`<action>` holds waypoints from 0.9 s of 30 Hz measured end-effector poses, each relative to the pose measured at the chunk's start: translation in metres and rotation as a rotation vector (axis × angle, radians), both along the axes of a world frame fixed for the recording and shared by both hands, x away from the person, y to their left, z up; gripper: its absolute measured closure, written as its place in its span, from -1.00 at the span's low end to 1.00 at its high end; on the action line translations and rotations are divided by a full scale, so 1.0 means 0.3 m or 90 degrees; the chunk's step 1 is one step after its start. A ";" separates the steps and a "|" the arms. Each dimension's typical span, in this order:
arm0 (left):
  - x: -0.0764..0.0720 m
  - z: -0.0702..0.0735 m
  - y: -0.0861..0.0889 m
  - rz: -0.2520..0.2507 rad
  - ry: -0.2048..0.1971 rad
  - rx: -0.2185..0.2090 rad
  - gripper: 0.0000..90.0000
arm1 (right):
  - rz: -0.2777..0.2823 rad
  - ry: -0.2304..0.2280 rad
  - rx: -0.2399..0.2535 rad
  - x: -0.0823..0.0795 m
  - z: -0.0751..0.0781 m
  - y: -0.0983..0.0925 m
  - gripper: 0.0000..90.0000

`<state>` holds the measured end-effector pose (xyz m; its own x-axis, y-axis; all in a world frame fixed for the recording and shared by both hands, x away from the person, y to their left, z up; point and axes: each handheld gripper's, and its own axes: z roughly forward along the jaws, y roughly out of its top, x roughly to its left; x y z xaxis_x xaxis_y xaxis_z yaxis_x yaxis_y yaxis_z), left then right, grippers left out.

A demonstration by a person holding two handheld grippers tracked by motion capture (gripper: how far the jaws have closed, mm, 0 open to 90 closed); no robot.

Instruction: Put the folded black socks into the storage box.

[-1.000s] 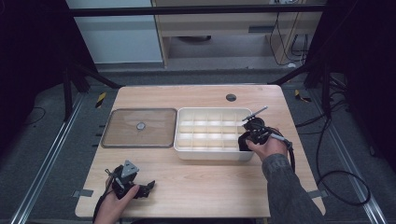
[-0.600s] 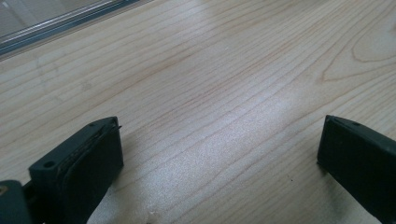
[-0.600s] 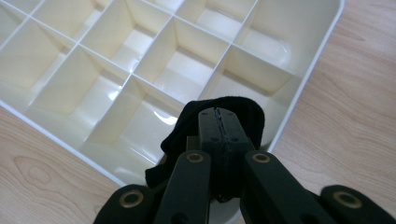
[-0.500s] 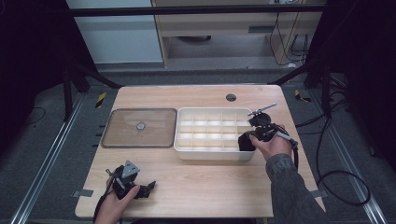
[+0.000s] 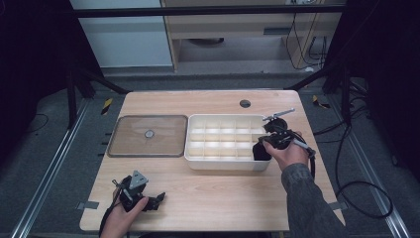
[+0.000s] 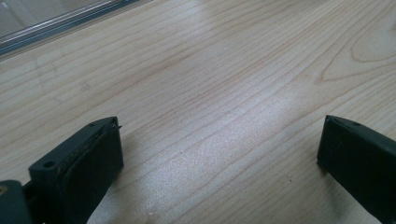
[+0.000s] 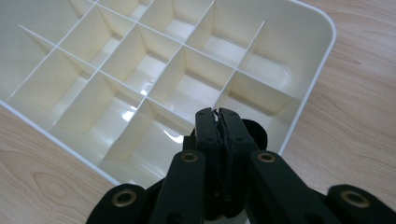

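A cream plastic tray (image 5: 223, 164) split into several small compartments lies right of the table's middle. My right gripper (image 5: 261, 148) dips into its near right corner compartment. In the right gripper view, the right gripper (image 7: 218, 114) has its jaws shut, pad against pad, with a hairline slit between them. A dark round object (image 7: 256, 133) lies in that compartment just behind the tips; I cannot tell what it is. My left gripper (image 5: 154, 201) rests near the table's front left. Its jaws stand wide open over bare wood, and each pad (image 6: 95, 158) is clear of anything.
A clear flat lid (image 5: 148, 135) with a small round knob lies left of the tray (image 7: 322, 42). A round cable hole (image 5: 244, 103) sits near the table's far edge. Cables trail over the floor on the right.
The right hand has shifted and tilted slightly over the tray's near right corner. The left hand has stayed put.
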<state>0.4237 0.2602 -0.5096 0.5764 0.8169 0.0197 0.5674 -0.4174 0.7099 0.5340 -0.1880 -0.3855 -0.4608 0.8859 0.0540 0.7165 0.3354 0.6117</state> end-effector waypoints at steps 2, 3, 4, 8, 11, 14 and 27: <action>0.000 0.000 0.000 0.001 0.000 0.000 -1.00 | 0.000 0.000 0.000 -0.001 0.001 0.001 0.89; 0.000 0.000 0.000 0.001 0.000 0.000 -1.00 | -0.001 -0.002 -0.001 -0.001 0.001 0.001 0.87; 0.000 0.000 0.000 0.001 0.000 0.000 -1.00 | -0.001 -0.002 0.000 -0.001 0.002 0.001 0.85; 0.000 0.000 0.000 0.001 0.000 0.000 -1.00 | -0.004 -0.010 0.002 -0.004 0.006 0.001 0.73; 0.000 0.000 0.000 0.001 0.000 -0.001 -1.00 | -0.003 -0.014 0.005 -0.006 0.009 0.000 0.65; 0.001 0.000 0.000 0.000 0.000 -0.002 -1.00 | -0.001 -0.021 0.010 -0.009 0.013 0.001 0.52; 0.001 -0.001 -0.001 0.001 -0.001 -0.004 -1.00 | 0.006 -0.040 0.015 -0.014 0.044 0.012 0.11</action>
<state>0.4239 0.2599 -0.5098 0.5752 0.8179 0.0160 0.5669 -0.4126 0.7130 0.5297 -0.1845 -0.3724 -0.4722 0.8803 0.0461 0.6735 0.3265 0.6631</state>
